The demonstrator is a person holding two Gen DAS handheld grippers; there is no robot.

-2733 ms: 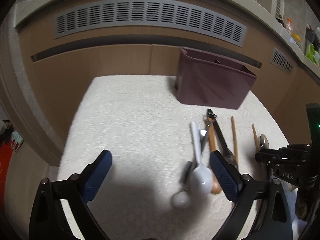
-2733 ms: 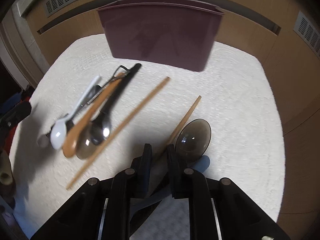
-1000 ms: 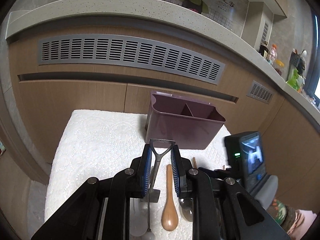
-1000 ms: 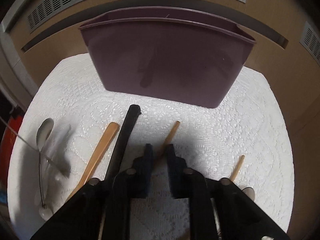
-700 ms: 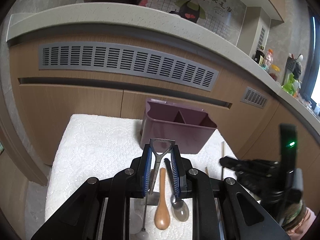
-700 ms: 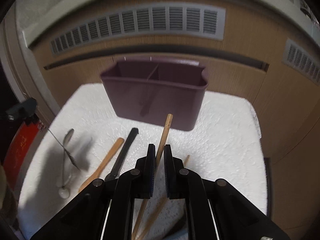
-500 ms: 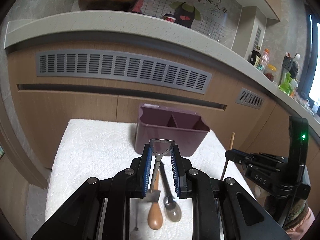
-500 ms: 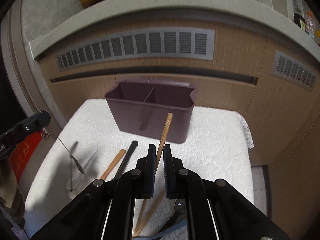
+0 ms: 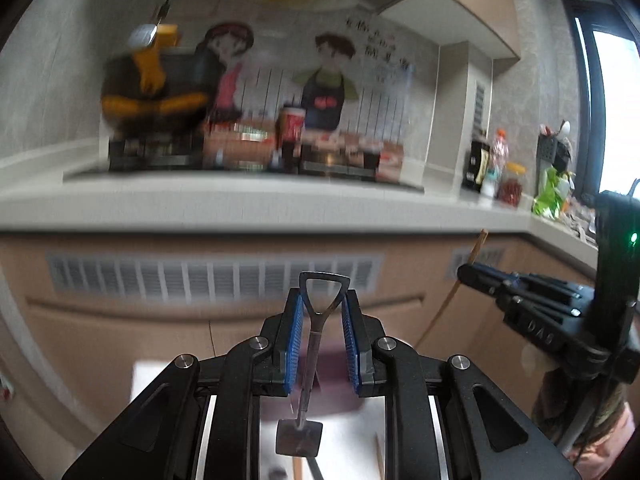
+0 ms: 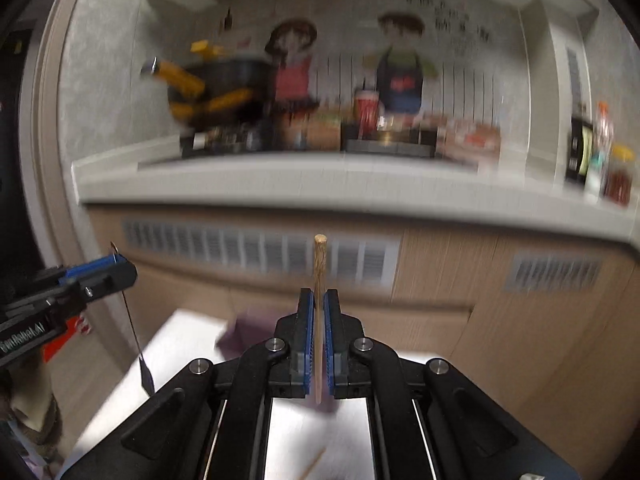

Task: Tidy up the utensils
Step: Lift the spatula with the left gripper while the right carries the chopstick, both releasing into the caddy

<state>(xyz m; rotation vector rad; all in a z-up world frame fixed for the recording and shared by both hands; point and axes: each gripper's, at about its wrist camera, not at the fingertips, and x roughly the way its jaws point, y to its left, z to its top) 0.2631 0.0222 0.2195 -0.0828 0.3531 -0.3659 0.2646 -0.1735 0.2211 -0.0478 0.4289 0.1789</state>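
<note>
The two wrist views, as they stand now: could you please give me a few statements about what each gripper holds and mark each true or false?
1. The right gripper is shut on a wooden chopstick. True.
2. The left gripper is empty. False: a small metal spatula sits between its blue pads.
3. The spatula's triangular loop handle points up, its blade hanging below. True.
4. The chopstick lies level across the jaws. False: it stands nearly upright.

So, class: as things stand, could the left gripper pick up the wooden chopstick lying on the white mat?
Probably not yet. The left gripper is shut on a metal shovel-shaped utensil, so nothing else fits; the chopstick on the white mat lies below it.
</note>
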